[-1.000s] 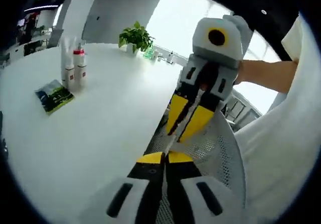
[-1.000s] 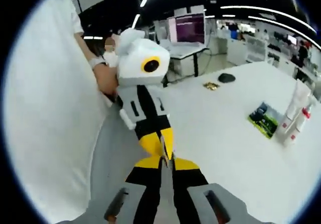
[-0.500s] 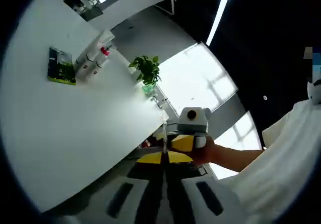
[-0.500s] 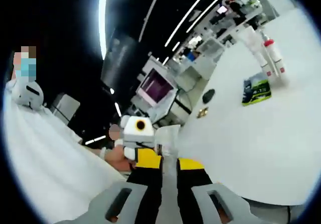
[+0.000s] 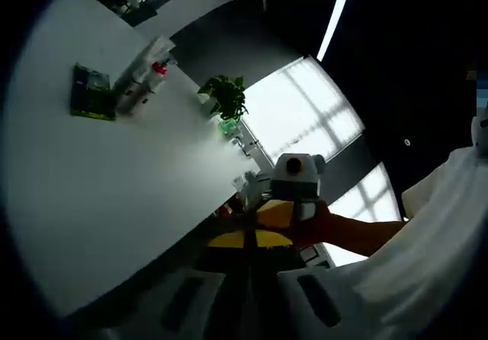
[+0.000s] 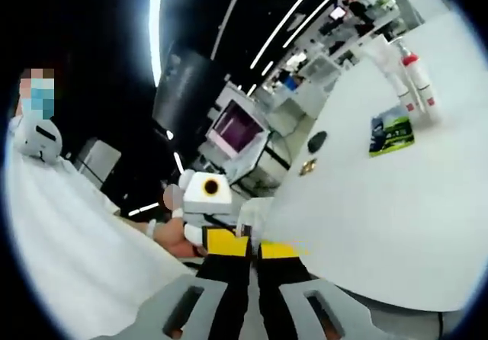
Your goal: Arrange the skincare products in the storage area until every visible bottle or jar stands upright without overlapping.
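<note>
Far off on the white table [image 5: 114, 180] stand two white bottles [image 5: 139, 81], one with a red cap [image 5: 158, 68]. A flat green packet [image 5: 91, 92] lies beside them. In the right gripper view, the bottles [image 6: 412, 81] and the packet [image 6: 390, 134] sit at the upper right. My left gripper [image 5: 248, 238] is shut and holds nothing, and so is my right gripper [image 6: 253, 248]. They meet tip to tip off the table's near edge. A hand holds the right gripper [image 5: 268, 216], and another holds the left gripper [image 6: 232, 241].
A potted plant [image 5: 226, 96] and small items stand at the table's far end by bright windows. A dark mouse [image 6: 317, 142] and a small gold object [image 6: 306, 168] lie on the table. A lit monitor [image 6: 238, 130] and desks stand behind, and a person's white clothing [image 6: 69, 264] is close by.
A second ago both views looked level across the table; they have since rolled and tipped upward. In the last half second little differs, only a slight shift of both views.
</note>
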Action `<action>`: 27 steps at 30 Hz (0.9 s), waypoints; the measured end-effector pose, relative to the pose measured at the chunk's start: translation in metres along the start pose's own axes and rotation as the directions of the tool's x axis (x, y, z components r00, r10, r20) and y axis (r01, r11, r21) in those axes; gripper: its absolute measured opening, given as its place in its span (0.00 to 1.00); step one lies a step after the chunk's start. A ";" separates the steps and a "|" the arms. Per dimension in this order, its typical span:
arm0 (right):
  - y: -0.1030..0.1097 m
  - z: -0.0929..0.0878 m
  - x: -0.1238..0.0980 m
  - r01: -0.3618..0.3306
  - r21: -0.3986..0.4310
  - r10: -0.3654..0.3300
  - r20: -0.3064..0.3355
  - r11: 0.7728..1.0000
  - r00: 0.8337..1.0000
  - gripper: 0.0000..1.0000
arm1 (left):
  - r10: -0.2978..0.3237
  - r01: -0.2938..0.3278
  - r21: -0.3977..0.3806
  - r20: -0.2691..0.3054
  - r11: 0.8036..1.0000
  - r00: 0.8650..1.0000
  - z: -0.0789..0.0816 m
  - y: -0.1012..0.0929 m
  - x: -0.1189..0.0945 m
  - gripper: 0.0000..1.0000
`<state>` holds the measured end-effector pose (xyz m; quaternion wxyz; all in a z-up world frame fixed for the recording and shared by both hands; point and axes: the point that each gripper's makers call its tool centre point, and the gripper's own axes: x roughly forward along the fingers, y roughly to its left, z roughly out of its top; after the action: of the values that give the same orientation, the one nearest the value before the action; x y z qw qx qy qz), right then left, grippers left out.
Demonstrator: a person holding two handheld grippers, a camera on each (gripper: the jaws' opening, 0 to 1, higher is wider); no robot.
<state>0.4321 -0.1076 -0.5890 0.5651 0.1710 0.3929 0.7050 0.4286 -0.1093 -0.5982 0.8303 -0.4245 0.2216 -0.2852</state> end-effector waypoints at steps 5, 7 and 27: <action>0.006 0.006 0.000 -0.055 0.074 0.052 0.033 0.996 0.998 0.00 | -0.041 0.042 -0.033 0.029 0.999 0.999 0.005 -0.004 -0.002 0.00; 0.000 0.007 -0.001 -0.045 0.104 0.041 0.038 0.994 0.998 0.00 | -0.039 0.040 -0.033 0.028 0.999 0.999 0.004 -0.004 -0.001 0.00; 0.004 0.006 0.010 -0.112 0.226 0.108 0.032 0.968 0.994 0.00 | -0.071 0.082 -0.066 0.154 0.994 0.985 0.031 0.004 -0.012 0.00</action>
<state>0.4307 -0.0965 -0.5840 0.5057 0.2630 0.4555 0.6839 0.4399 -0.0820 -0.5832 0.8172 -0.4830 0.1516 -0.2755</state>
